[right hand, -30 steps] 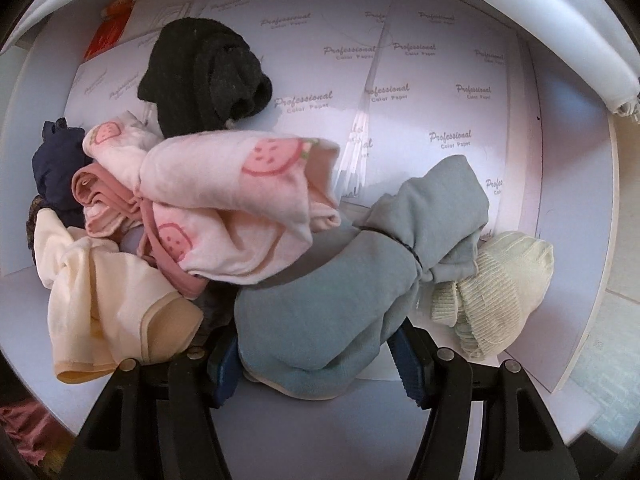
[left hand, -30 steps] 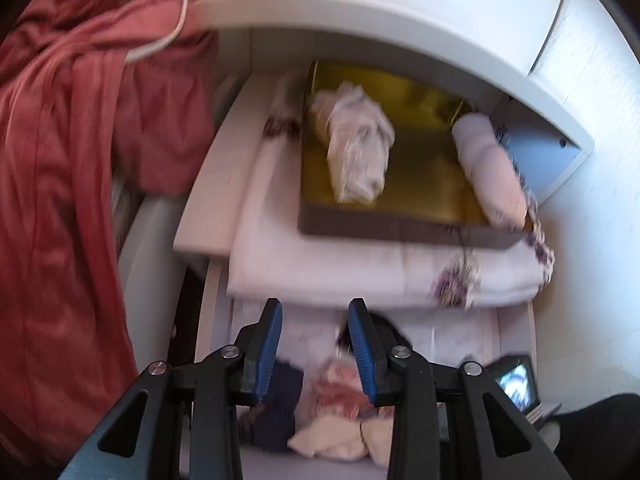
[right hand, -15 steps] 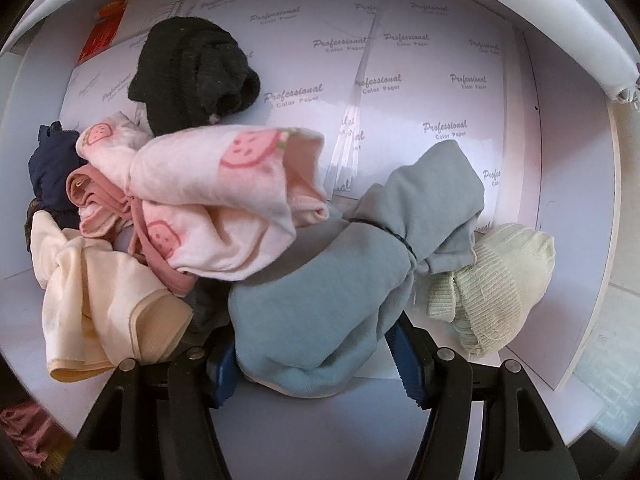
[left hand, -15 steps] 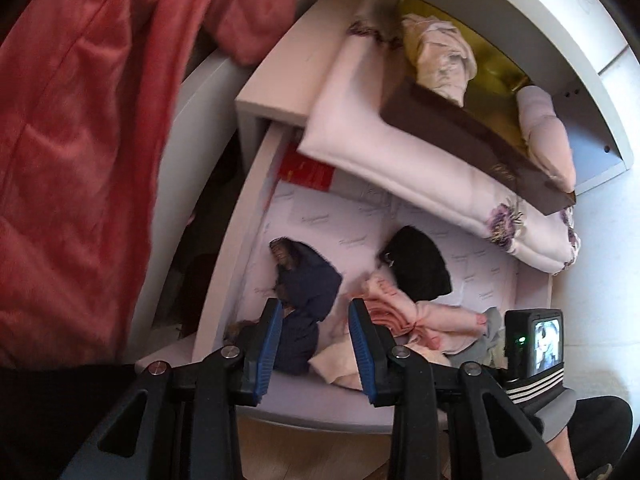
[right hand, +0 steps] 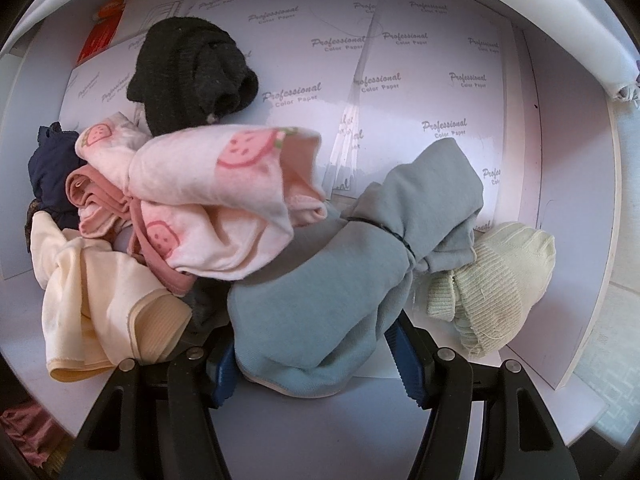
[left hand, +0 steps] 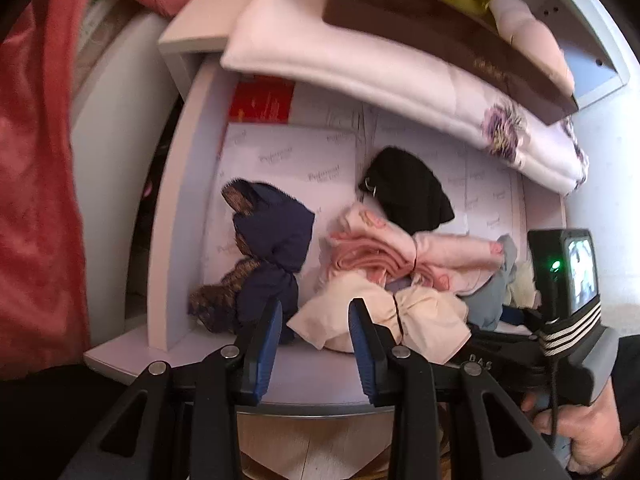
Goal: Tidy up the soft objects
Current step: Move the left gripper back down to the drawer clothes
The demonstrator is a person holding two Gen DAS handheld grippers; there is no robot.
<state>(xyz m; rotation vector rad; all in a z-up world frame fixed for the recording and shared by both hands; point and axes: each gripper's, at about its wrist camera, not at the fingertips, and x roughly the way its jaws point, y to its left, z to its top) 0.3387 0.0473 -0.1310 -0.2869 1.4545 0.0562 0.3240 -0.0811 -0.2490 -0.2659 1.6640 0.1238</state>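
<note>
An open white drawer lined with printed paper holds several tied cloth bundles: navy, black, pink strawberry-print and cream. My left gripper points down over the drawer's front, open, with nothing held; the cream bundle's edge lies below its gap. My right gripper is shut on a blue-grey bundle tied with a black band, which rests on the drawer floor. A pale green knitted bundle lies just right of it. The strawberry bundle leans on its left.
Above the drawer, a folded white blanket with purple flowers carries a brown box with rolled cloths in it. Red fabric hangs at the left. A red packet lies in the drawer's far corner. A person's hand holds the right gripper.
The left gripper has dropped from facing the box on the blanket to hanging over the drawer, with the bundles now close below it. The right gripper and its bundle have stayed in place.
</note>
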